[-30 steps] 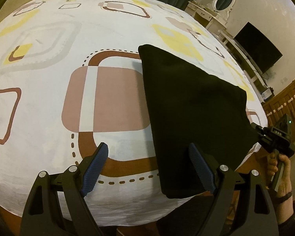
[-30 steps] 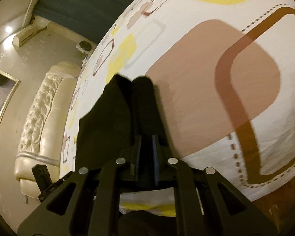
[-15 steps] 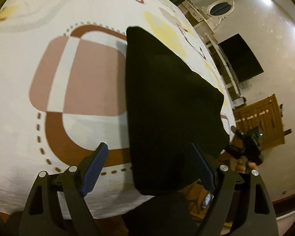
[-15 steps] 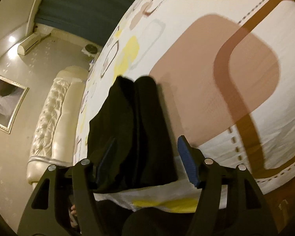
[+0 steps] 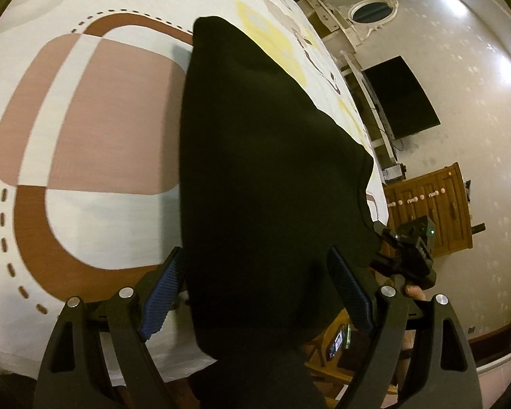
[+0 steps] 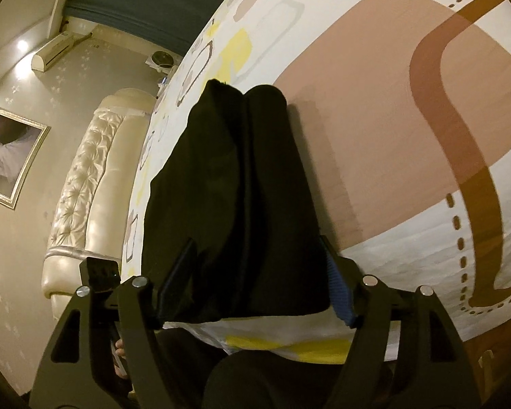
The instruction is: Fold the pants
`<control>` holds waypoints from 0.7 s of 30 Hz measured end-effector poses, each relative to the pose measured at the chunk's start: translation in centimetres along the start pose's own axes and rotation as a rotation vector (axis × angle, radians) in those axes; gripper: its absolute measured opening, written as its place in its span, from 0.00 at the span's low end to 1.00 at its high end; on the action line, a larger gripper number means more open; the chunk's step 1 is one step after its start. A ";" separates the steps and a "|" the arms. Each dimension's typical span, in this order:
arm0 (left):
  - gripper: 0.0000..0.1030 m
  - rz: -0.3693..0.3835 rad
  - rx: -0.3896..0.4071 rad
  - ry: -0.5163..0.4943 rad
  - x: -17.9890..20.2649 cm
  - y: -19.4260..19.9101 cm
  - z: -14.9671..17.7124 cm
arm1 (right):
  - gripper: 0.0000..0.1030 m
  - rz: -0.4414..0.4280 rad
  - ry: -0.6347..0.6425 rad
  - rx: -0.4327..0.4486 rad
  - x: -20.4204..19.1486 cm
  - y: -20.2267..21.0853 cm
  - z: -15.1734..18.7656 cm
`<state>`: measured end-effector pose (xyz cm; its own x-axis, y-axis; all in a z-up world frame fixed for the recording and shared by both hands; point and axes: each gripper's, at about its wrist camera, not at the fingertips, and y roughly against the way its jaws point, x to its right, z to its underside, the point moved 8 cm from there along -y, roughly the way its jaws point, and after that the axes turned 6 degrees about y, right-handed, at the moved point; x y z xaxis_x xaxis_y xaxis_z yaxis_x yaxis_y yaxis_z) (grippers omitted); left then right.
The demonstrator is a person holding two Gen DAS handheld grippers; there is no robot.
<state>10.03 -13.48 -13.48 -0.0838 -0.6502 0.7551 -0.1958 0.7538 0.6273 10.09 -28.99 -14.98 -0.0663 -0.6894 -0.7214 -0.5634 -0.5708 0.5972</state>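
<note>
Now the right claw (image 6: 255, 289) has just been opening: a second ago its jaws were pinched shut on the near edge of the black pants (image 6: 235, 204), and now they stand well apart, the cloth lying between them but no longer gripped. So the fold it was carrying has been laid down and let go. The pants sit as a dark, compact bundle on the patterned bedspread (image 5: 85, 136), close to the near edge of the bed, one end draping slightly over that edge.

The left claw (image 5: 255, 293) is wide open too, its blue pads on either side of the bundle's near end without pressing on it; it has dipped and swung in closer over the cloth than it was a moment back. In its view the other claw can be seen just beyond the right-hand corner of the pants, a hand under it.

To my eye this fold is finished and both hands are free, either to smooth the bundle or to take a fresh hold for one more fold; nothing is being held at present
</note>
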 end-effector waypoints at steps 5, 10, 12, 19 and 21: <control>0.70 -0.029 -0.023 -0.040 0.3 -0.7 0.2 | 0.52 0.062 0.067 -0.018 0.0 -0.3 0.3; 0.45 -0.050 -0.043 -0.018 -0.2 -0.3 -0.1 | 0.40 0.066 0.089 -0.020 -0.5 -0.5 0.4; 0.39 -0.052 -0.042 -0.007 -0.3 0.0 -0.3 | 0.37 0.061 0.101 -0.020 -0.9 -0.6 0.4; 0.33 -0.100 -0.011 -0.059 0.5 0.9 -0.5 | 0.35 0.069 0.105 -0.005 -1.5 -0.6 0.4; 0.33 -0.113 -0.003 -0.062 0.3 1.5 -0.7 | 0.34 0.062 0.106 -0.005 -2.0 -1.0 0.5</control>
<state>10.42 -12.48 -12.22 -0.1219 -0.7353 0.6667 -0.2047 0.6759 0.7080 10.39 -26.79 -14.30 -0.0134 -0.7664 -0.6422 -0.5569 -0.5277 0.6414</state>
